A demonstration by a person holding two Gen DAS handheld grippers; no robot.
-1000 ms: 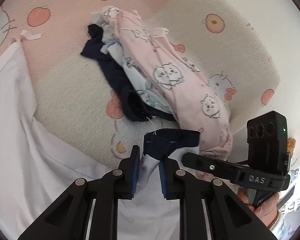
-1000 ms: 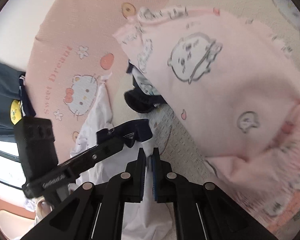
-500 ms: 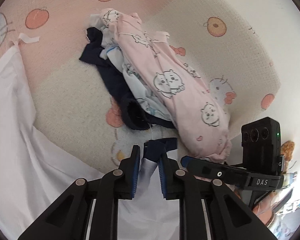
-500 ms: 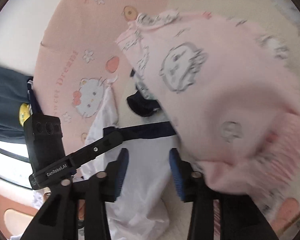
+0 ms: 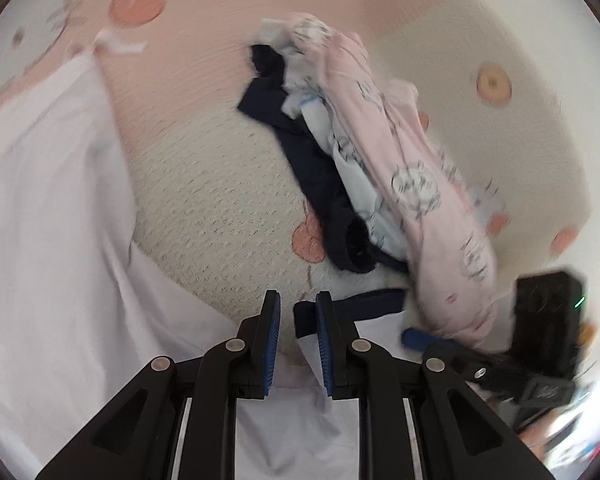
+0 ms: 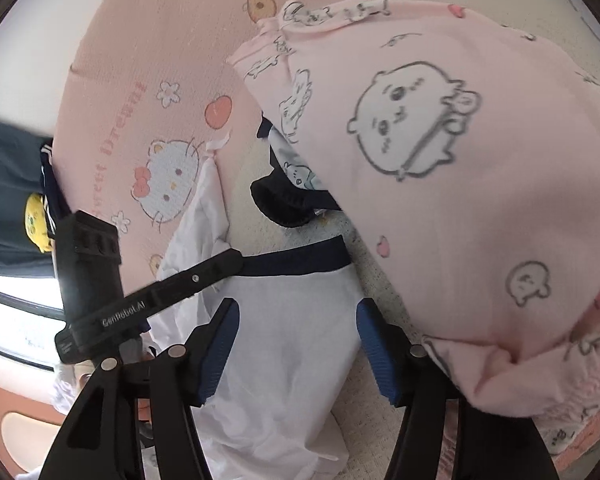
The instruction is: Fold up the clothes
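1. A pink and cream bedsheet (image 6: 148, 92) with cartoon cats, flowers and apples covers the bed.
2. At far left, a dark blue cloth (image 6: 4, 184) carries a yellow cartoon patch (image 6: 34, 222).

Garments, 4: one white garment (image 6: 284, 360) with navy trim; one pink printed garment (image 6: 460, 184); one navy garment (image 5: 320, 176); one pale blue printed garment (image 5: 356, 184)
Bedcovers, 1: cartoon-print bedcover (image 6: 148, 80)
Grippers, 2: left gripper (image 5: 297, 344); right gripper (image 6: 296, 344)
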